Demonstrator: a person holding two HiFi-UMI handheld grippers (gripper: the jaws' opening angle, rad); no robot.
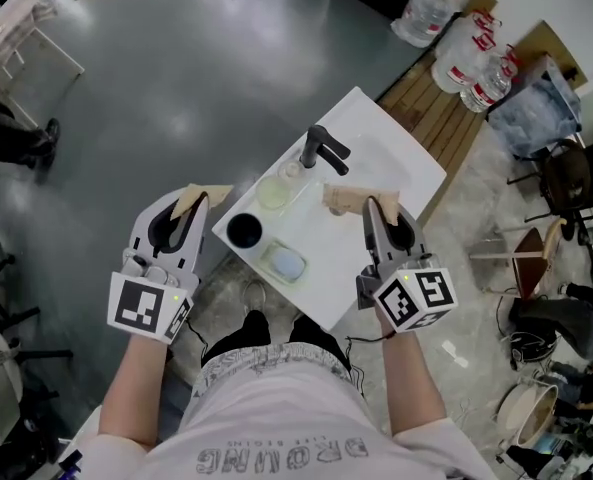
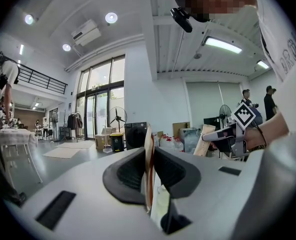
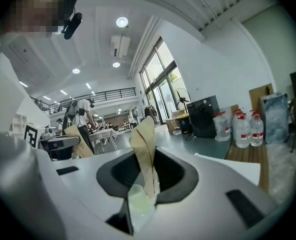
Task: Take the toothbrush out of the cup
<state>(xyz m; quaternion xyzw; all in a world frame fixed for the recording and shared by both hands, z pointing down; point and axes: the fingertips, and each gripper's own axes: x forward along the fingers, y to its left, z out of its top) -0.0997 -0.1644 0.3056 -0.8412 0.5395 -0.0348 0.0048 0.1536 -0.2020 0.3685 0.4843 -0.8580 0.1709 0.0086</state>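
A white washstand (image 1: 376, 143) with a black faucet (image 1: 321, 151) stands in front of me in the head view. On it are a black cup (image 1: 244, 231), a clear glass (image 1: 274, 192) and a soap dish (image 1: 285, 263). I cannot make out a toothbrush in either cup. My left gripper (image 1: 200, 198) hangs off the washstand's left edge, beside the black cup, its tan pads together and nothing held. My right gripper (image 1: 348, 196) hovers over the washstand right of the faucet, also shut and empty. Both gripper views look out level across the room, with the left gripper's (image 2: 148, 134) and the right gripper's (image 3: 145, 129) pads closed.
Large water bottles (image 1: 468, 50) stand on wooden boards (image 1: 434, 108) behind the washstand. A black chair (image 1: 568, 176) and clutter fill the right side. Grey floor lies to the left, with a person's shoe (image 1: 38, 143) at the far left edge.
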